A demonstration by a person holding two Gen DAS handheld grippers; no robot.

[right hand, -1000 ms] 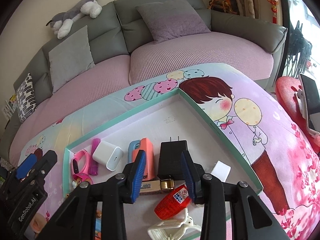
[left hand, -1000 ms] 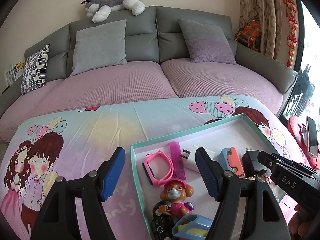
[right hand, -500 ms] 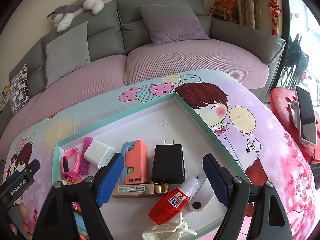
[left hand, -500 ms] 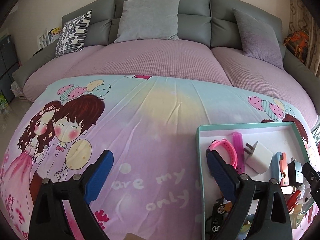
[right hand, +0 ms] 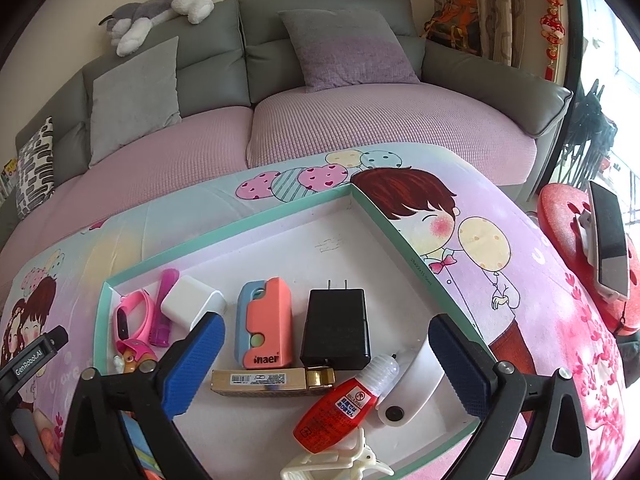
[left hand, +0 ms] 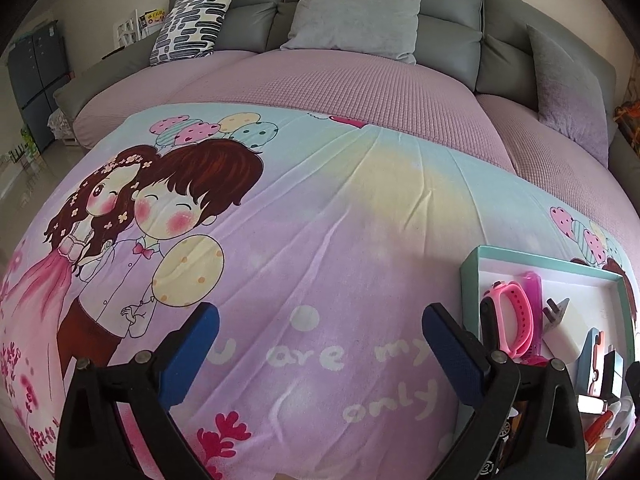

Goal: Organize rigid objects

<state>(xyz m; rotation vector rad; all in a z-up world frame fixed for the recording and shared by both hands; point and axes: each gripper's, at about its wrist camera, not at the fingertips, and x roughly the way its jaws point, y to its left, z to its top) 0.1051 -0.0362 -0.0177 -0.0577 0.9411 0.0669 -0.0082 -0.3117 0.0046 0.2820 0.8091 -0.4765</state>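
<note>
- Right gripper [right hand: 325,364]: jaws have just been opening and now stand wide, hanging over the near part of the tray [right hand: 256,222]; nothing is pressed between the pads, though a black charger [right hand: 336,326] and a gold box [right hand: 260,382] lie below the gap.
- Left gripper [left hand: 320,350]: jaws likewise just opened, wide and empty, over bare printed cloth [left hand: 320,208] beside the tray's left wall.
- Task's things — the pink band [right hand: 134,318], white plug [right hand: 192,306], orange-and-blue case [right hand: 266,326], red bottle [right hand: 340,406] and white clip [right hand: 340,462] all lie inside the tray.
- Progress, judged: gathering looks nearly or wholly done; no loose item shows on the cloth.
- Room: the tray's far half is bare; its raised rim and the crowded near edge are what to clear.
</note>
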